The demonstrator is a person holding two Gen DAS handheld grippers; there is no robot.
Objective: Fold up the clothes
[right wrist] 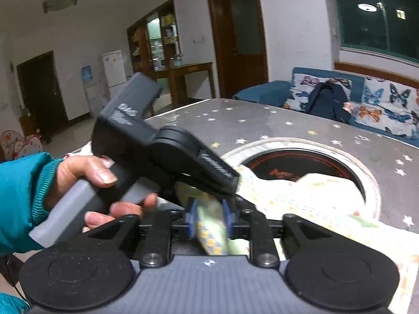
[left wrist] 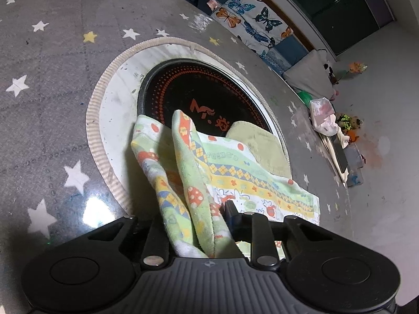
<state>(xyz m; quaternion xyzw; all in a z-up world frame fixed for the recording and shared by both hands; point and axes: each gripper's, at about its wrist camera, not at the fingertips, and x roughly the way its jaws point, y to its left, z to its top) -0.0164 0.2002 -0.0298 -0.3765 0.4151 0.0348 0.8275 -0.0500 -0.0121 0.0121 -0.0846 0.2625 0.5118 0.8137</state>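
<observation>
A small patterned towel (left wrist: pixel 235 172), pale green with orange mushrooms and yellow diamond bands, lies over the front of the round black hob on the star-print table. My left gripper (left wrist: pixel 207 222) is shut on a bunched fold of it and lifts that part up. In the right wrist view the towel (right wrist: pixel 301 193) spreads to the right over the hob, and my right gripper (right wrist: pixel 209 217) is shut on a blurred edge of it between its blue pads (right wrist: pixel 191 214). The left gripper body (right wrist: pixel 167 151), held by a hand, sits just above my right fingers.
The black hob (left wrist: pixel 199 91) sits in a white ribbed ring (left wrist: pixel 117 99) in the grey star-print tablecloth (left wrist: pixel 52 104). A butterfly-print sofa (right wrist: pixel 379 104) stands behind the table. Bags and toys (left wrist: pixel 337 125) lie on the floor at right.
</observation>
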